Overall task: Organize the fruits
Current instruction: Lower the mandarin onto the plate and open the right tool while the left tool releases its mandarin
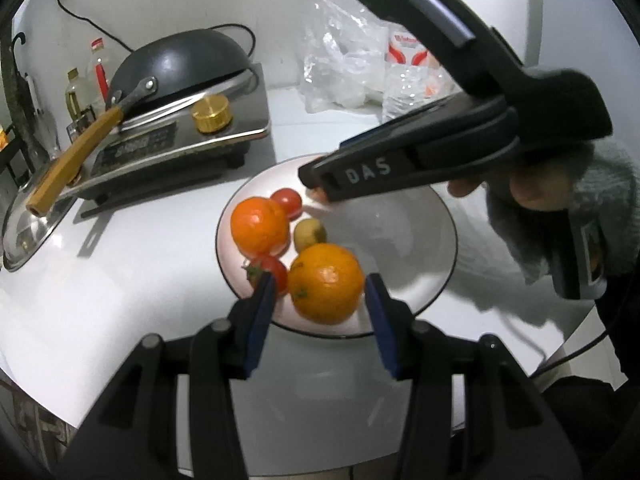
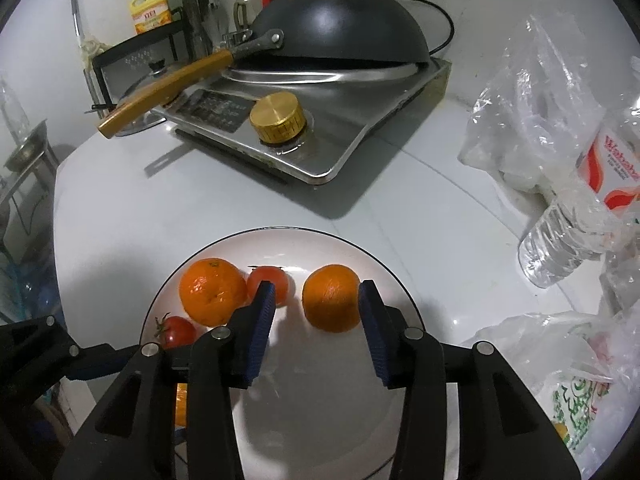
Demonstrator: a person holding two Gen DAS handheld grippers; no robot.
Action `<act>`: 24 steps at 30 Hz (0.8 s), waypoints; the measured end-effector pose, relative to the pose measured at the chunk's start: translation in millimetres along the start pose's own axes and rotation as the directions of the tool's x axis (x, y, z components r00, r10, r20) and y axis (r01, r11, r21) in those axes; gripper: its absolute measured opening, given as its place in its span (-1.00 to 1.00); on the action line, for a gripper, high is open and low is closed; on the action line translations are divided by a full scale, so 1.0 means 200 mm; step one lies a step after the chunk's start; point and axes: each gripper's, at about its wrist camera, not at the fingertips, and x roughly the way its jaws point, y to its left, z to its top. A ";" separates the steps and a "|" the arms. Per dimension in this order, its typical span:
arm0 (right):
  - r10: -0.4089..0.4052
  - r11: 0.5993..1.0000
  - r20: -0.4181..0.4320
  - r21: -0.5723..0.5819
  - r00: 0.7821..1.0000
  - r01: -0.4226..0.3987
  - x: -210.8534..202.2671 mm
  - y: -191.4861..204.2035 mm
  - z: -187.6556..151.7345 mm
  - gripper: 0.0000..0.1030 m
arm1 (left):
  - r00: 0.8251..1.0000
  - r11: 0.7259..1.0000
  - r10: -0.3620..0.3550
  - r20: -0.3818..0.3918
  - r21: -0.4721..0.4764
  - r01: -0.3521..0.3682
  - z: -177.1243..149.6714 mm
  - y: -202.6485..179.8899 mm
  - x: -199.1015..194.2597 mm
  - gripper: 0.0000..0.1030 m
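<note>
Plate (image 1: 420, 280): L gripper (image 1: 320, 292) wide open astride near orange (image 1: 325, 282); R gripper (image 2: 316, 300) open beside far orange (image 2: 332, 297), untouched.

The left tongs (image 1: 320, 292) are hovering open at the near edge of a white plate (image 1: 412, 240), their blue pads standing either side of a large orange (image 1: 326, 282) without clearly touching it. Farther left on the plate, a second orange (image 1: 260, 226) is sitting between two tomatoes (image 1: 288, 202), with a small yellowish fruit (image 1: 309, 234) just beside it. The right tongs (image 1: 316, 190) are reaching in from the right over the plate's far rim. A stove (image 1: 180, 140) carrying an upturned wok (image 1: 180, 64) is resting far left on the table (image 1: 120, 300).
</note>
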 end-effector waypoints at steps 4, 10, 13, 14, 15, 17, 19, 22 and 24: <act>0.001 1.000 0.013 0.006 1.000 -0.001 -0.06 -0.02 -0.02 -0.12 | 1.000 1.000 -0.002 0.004 0.004 0.002 0.01 -0.03 -0.02 -0.08; -0.008 1.000 0.032 0.014 0.999 0.008 -0.16 -0.05 -0.05 -0.12 | 1.000 1.000 0.004 0.025 -0.022 -0.003 0.02 -0.05 -0.06 -0.07; -0.012 1.000 0.047 0.022 0.999 0.011 -0.22 -0.07 -0.07 -0.12 | 0.999 0.999 0.007 0.031 -0.033 -0.006 0.03 -0.06 -0.08 -0.04; -0.014 1.000 0.049 0.024 0.999 0.013 -0.24 -0.07 -0.08 -0.12 | 0.999 0.999 0.006 0.034 -0.038 -0.005 0.03 -0.06 -0.08 -0.04; -0.018 1.000 0.054 0.026 0.998 0.016 -0.26 -0.08 -0.09 -0.12 | 0.999 0.999 0.004 0.037 -0.042 -0.003 0.04 -0.06 -0.09 -0.04; -0.022 0.999 0.059 0.033 0.998 0.020 -0.29 -0.09 -0.12 -0.12 | 0.999 0.999 0.004 0.045 -0.048 -0.002 0.05 -0.08 -0.10 -0.04; -0.030 0.999 0.064 0.042 0.997 0.027 -0.33 -0.11 -0.15 -0.12 | 0.999 0.999 0.003 0.053 -0.053 0.000 0.06 -0.10 -0.11 -0.04; -0.041 0.998 0.069 0.055 0.997 0.038 -0.38 -0.15 -0.19 -0.12 | 0.998 0.999 -0.005 0.055 -0.053 0.008 0.07 -0.12 -0.12 0.00; -0.050 0.997 0.072 0.061 0.996 0.046 -0.42 -0.17 -0.21 -0.12 | 0.998 0.998 -0.014 0.060 -0.056 0.017 0.08 -0.15 -0.13 0.32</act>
